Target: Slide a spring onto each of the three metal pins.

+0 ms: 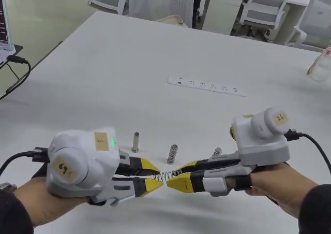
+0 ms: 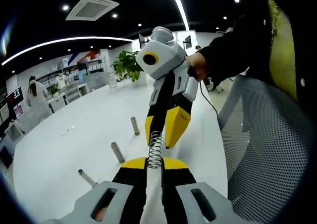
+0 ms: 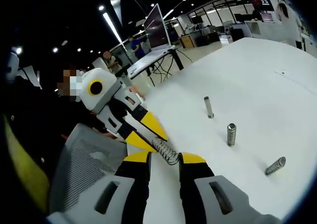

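Yellow-tipped left gripper (image 2: 155,163) and right gripper (image 3: 166,158), silver spring (image 1: 165,175), white table (image 1: 155,53).

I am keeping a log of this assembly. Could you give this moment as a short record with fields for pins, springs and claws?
loose spring: in the air, between the two claws
left claw: shut on one end of it
right claw: tips at the other end, grip unclear
bare pin: upright on the table, no spring
middle pin: wears a spring
third pin: wears a spring, partly hidden
remaining: one pin
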`<state>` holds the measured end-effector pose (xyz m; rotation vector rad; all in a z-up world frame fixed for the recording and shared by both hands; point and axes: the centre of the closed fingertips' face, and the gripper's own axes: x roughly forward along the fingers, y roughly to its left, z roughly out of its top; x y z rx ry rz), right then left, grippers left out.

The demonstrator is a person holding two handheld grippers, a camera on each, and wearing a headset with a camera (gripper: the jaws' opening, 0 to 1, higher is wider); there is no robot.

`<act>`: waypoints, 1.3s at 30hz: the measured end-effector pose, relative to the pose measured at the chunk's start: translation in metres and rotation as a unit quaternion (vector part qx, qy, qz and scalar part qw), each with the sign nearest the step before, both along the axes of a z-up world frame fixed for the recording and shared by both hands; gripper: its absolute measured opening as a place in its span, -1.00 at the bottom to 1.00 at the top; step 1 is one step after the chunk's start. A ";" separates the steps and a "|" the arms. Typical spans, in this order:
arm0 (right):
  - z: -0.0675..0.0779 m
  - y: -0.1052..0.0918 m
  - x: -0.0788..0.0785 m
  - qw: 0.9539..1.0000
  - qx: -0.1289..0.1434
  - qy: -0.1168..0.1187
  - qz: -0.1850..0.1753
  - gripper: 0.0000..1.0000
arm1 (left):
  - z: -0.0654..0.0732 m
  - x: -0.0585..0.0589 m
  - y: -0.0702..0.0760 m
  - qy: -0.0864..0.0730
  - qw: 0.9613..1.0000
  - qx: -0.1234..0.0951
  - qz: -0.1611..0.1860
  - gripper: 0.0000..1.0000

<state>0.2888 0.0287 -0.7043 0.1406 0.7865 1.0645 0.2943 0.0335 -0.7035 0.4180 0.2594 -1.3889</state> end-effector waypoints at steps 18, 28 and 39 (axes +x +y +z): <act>0.008 0.014 -0.004 0.998 -0.041 -0.024 0.044 -0.74 | 0.000 -0.004 -0.003 -0.002 1.000 0.003 -0.008 -0.96; 0.007 0.013 -0.002 0.996 -0.064 -0.035 0.059 -0.81 | 0.001 -0.006 -0.006 -0.001 1.000 0.000 -0.009 -0.96; 0.005 0.015 -0.003 0.993 -0.089 -0.032 0.077 -0.83 | -0.001 -0.007 -0.006 0.003 1.000 0.003 -0.007 -0.96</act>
